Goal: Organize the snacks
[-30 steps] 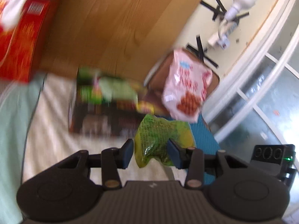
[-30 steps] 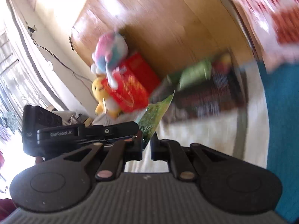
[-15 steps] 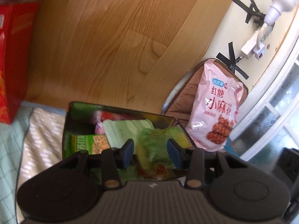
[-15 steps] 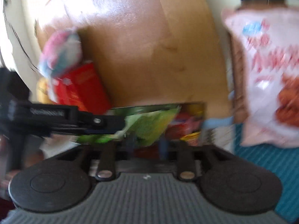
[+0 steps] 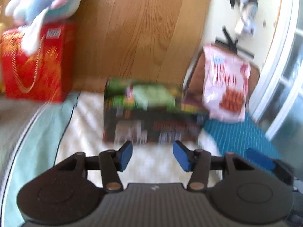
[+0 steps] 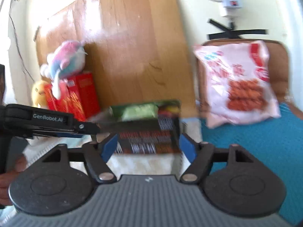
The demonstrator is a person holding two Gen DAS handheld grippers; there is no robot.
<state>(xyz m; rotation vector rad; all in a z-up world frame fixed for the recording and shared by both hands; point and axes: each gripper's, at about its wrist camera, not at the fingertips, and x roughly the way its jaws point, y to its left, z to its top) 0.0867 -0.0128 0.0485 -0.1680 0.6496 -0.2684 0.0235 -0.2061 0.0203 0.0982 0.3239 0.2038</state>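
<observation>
With the left gripper (image 5: 152,155) and right gripper (image 6: 147,148) both released and empty just in front of the snack box (image 6: 147,132), I should next approach the pink snack bag (image 6: 238,83) right of the box squarely.

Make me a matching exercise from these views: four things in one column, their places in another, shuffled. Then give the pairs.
Things:
1. plush toy
2. pink snack bag
3. dark snack box
4. red box

Places:
A. on the pale cloth, ahead of both open grippers
B. leaning on a brown cushion
C. against the wooden board, left of the snack box
D. on top of the red box

Pairs: 1-D, 2-B, 3-A, 4-C
</observation>
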